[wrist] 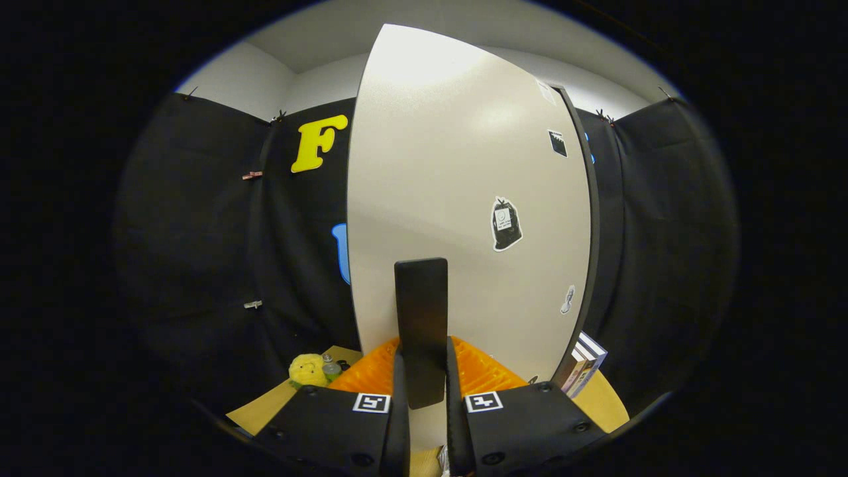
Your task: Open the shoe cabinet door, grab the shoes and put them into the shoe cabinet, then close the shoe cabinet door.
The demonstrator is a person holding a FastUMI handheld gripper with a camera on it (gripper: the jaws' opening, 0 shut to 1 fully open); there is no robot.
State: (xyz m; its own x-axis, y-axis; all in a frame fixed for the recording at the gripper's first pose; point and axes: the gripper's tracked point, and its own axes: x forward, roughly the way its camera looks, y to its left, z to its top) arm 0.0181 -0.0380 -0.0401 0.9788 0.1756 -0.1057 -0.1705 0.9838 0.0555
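The shoe cabinet door [464,165] is a tall pale panel standing right in front of me, with a dark edge down its right side. A flat black upright handle [421,298] sticks out from its lower part. My gripper [424,351] is shut on this handle, one finger pressed against each side of the bar. The handle's lower end is hidden between the fingers. I cannot tell whether the door is ajar or closed.
Stickers [506,224] dot the door face. A yellow plush toy [308,370] and a small bottle [330,366] sit on the tan surface [606,401] to the left. A few books [584,368] lean by the door's lower right corner.
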